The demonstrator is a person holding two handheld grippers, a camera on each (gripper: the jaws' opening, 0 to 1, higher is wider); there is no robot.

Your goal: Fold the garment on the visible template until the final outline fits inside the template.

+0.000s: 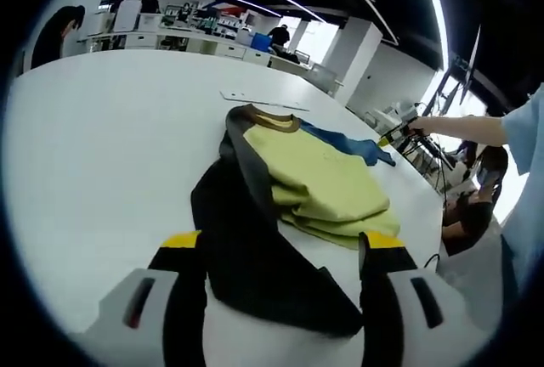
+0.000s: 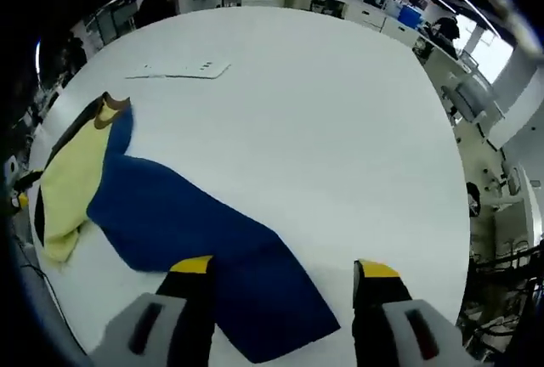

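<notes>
Nearest us in the left gripper view, the left gripper (image 1: 289, 252) has its jaws spread, empty, over the black sleeve (image 1: 255, 256). The right gripper (image 2: 285, 275) is likewise released, above the blue sleeve (image 2: 195, 239). The garment's yellow body (image 1: 319, 180) lies bunched at 12 o'clock on the white table (image 1: 102, 155). Cloth looks light, limp, slippery-ish; we'd pinch sleeve ends/hems. Paper sheet (image 2: 180, 69) lies farther back. Template not made out.

Both grippers' jaws apart, empty.
</notes>
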